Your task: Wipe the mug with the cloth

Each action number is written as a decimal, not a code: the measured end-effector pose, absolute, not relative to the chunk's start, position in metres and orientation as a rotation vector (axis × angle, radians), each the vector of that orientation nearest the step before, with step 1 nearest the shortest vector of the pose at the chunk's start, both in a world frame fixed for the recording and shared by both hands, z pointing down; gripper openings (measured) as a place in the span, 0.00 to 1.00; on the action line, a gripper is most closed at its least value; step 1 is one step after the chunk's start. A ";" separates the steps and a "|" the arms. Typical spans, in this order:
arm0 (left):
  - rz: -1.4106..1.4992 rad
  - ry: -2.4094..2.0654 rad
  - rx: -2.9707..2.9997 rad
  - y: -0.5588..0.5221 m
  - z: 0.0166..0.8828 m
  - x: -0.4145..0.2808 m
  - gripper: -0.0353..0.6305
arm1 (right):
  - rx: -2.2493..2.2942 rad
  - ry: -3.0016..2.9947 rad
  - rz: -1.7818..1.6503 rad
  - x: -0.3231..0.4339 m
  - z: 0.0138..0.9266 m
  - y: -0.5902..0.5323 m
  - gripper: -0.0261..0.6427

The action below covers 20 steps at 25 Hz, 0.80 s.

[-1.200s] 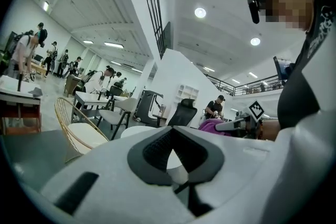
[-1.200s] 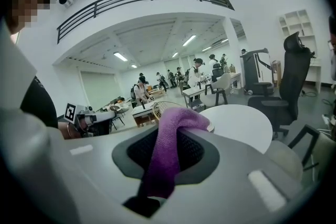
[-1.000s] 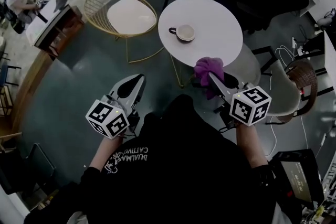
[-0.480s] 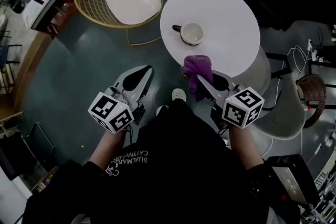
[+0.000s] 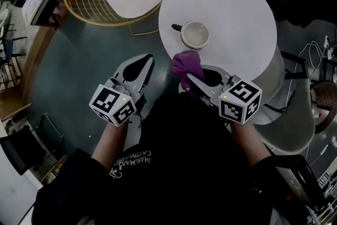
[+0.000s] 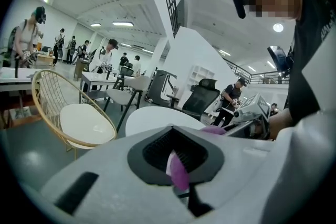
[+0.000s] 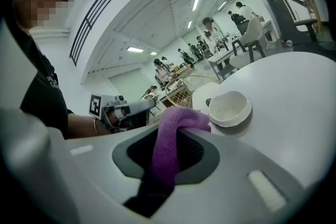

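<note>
The right gripper [image 5: 190, 76] is clamped on the purple cloth [image 5: 184, 63], just short of the mug [image 5: 195, 35], which stands upright on the round table [image 5: 237, 2] with its handle pointing left. The left gripper [image 5: 143, 63] is closed beside the table, with an unidentifiable purple sliver at its seam. Lead with the cloth's loose fold onto the rim, I judge, and press lightly, since the unbraced mug may slide.

The table top [image 5: 242, 8] lies open around the mug [image 5: 195, 35]; a wire chair [image 5: 84, 2] stands alongside.
</note>
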<state>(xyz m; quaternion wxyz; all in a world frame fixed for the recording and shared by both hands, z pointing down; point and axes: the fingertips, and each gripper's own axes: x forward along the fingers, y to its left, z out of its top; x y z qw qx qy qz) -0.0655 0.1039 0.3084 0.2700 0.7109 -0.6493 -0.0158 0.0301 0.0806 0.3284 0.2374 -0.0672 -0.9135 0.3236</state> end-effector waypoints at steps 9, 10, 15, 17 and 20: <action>0.086 -1.574 2.027 0.068 0.355 -0.074 0.15 | -0.186 -2.564 0.961 0.009 0.357 0.080 0.16; 0.102 -1.547 2.047 0.063 0.361 -0.075 0.15 | -0.174 -2.576 0.957 0.007 0.359 0.078 0.16; 0.226 -1.364 2.183 0.040 0.379 -0.079 0.18 | 0.027 -2.623 1.036 -0.003 0.364 0.074 0.16; 0.317 -1.307 2.256 0.035 0.375 -0.073 0.21 | 0.113 -2.626 1.077 0.000 0.359 0.078 0.16; 0.476 -1.228 2.368 0.027 0.380 -0.070 0.22 | 0.210 -2.623 1.126 -0.004 0.362 0.084 0.16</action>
